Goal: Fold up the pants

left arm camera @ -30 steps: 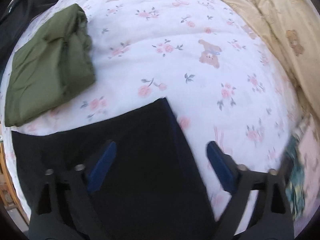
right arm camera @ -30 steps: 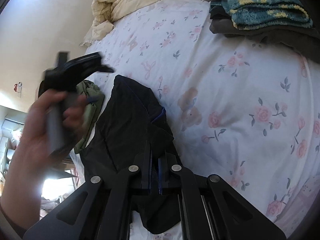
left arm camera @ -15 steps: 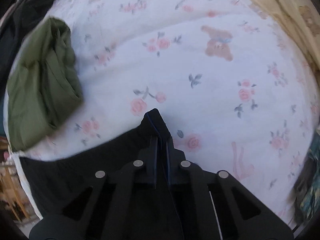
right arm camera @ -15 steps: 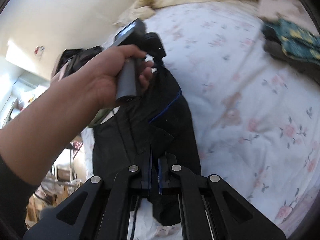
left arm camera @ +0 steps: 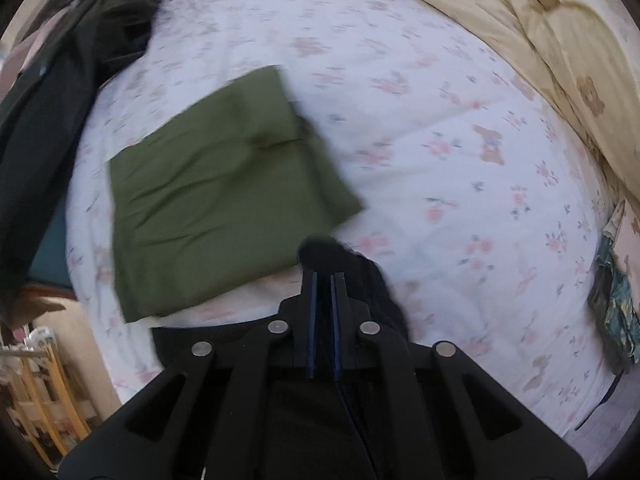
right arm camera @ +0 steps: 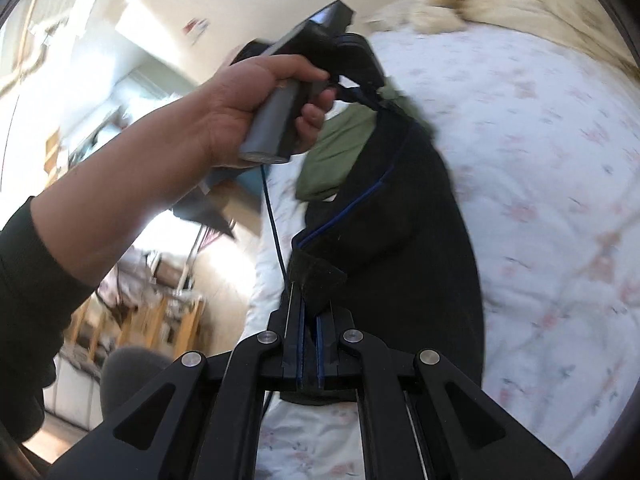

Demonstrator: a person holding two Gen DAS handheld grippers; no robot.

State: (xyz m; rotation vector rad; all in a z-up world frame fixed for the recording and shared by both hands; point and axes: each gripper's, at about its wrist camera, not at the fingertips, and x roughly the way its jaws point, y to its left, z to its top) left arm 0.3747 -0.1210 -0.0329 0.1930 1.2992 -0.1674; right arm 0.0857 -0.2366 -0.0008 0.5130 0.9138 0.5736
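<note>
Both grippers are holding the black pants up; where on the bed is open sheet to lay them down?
Bare floral sheet lies between the folded olive-green garment and the beige comforter, and ahead of the black pants. It is crowded at the left edge with dark clothes and at the right edge with a teal knit pile.
</note>
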